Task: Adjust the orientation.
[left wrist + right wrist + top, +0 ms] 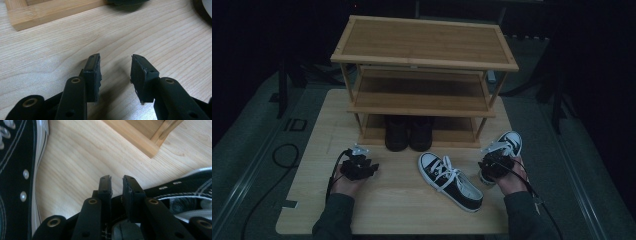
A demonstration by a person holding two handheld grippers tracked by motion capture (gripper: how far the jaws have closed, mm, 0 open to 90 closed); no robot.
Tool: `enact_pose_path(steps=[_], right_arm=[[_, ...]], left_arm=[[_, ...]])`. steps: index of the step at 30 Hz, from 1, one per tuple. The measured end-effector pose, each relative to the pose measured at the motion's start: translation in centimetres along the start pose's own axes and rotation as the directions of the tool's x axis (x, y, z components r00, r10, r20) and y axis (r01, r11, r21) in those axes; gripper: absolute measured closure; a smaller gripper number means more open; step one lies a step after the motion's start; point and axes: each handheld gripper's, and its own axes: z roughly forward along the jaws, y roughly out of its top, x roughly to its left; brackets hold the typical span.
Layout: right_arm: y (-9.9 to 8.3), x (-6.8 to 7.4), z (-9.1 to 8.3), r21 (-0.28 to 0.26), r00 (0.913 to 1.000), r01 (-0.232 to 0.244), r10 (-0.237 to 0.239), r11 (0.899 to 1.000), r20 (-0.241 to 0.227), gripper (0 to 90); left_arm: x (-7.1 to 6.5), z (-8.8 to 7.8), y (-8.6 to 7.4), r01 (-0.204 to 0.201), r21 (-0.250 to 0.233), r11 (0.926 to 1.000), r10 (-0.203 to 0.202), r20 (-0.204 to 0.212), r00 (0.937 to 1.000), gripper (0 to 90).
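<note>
Dim surroundings frame a pale wooden table (312, 210) on which a three-tier bamboo shoe rack (424, 45) stands, a pair of dark boots (408, 132) tucked into its lowest shelf. Two black canvas sneakers with white laces and rubber soles are seen in front of it: one sneaker (451, 181) lies at centre, toe toward the rack, while the other sneaker (504, 150) sits near the rack's right leg and is being handled. The right gripper (494, 164) is held over that shoe's heel end, and in the right gripper view its jaws stand close together astride the canvas collar (120, 225), which appears pinched between them, though the contact itself is partly hidden. The left gripper (357, 167) is rested above bare table, its jaws parted with nothing between them (115, 72). Such a shoe is judged light, with soft, foldable canvas and a stiffer, grippy rubber sole; a hold on the heel collar or the rim beside the eyelets is likely to serve best, since thin cloth may slip or sag, letting the toe droop.
</note>
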Motion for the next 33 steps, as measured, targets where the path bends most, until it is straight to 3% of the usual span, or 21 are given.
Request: enact_pose_path(steps=[3,9,18,20,23,26,31,33], right_arm=[[-0.4,0.0,-0.5,0.012,0.9999,0.014,-0.014,1.0,-0.005,79.0],[-1.8,-0.3,-1.6,0.002,0.9996,-0.006,0.006,1.0,-0.026,80.0],[-3.8,-0.8,-3.2,0.015,1.0,0.006,-0.006,1.0,-0.004,78.5],[-4.0,-0.8,-4.0,-0.021,0.9999,0.0,0.001,1.0,0.011,72.4],[-4.0,-1.3,-5.4,-0.085,0.9988,-0.029,0.032,0.996,0.036,72.2],[-4.0,-2.0,-6.2,-0.105,0.996,-0.056,0.063,0.993,0.063,72.2],[-4.0,-2.7,-5.7,-0.087,0.9942,-0.088,0.092,0.992,0.055,72.6],[-4.1,-2.9,-4.5,-0.064,0.9922,-0.115,0.117,0.991,0.042,72.5]], left_arm=[[0.0,0.0,0.0,0.0,-0.001,1.0,0.0,0.0,1.0,59.9],[0.0,0.0,0.0,0.0,0.0,1.0,0.0,-0.002,1.0,59.9],[0.0,0.0,0.0,0.002,-0.001,1.0,-0.002,0.001,1.0,60.0],[0.0,0.0,0.0,0.004,-0.002,1.0,-0.004,0.003,1.0,60.0],[0.0,0.0,0.0,0.002,-0.003,1.0,-0.002,0.0,1.0,59.9],[0.0,0.0,0.0,0.003,-0.003,1.0,-0.003,0.0,1.0,59.9],[0.0,0.0,0.0,0.003,-0.003,1.0,-0.003,0.001,1.0,59.9],[0.0,0.0,0.0,0.003,-0.003,1.0,-0.003,0.001,1.0,59.9]])
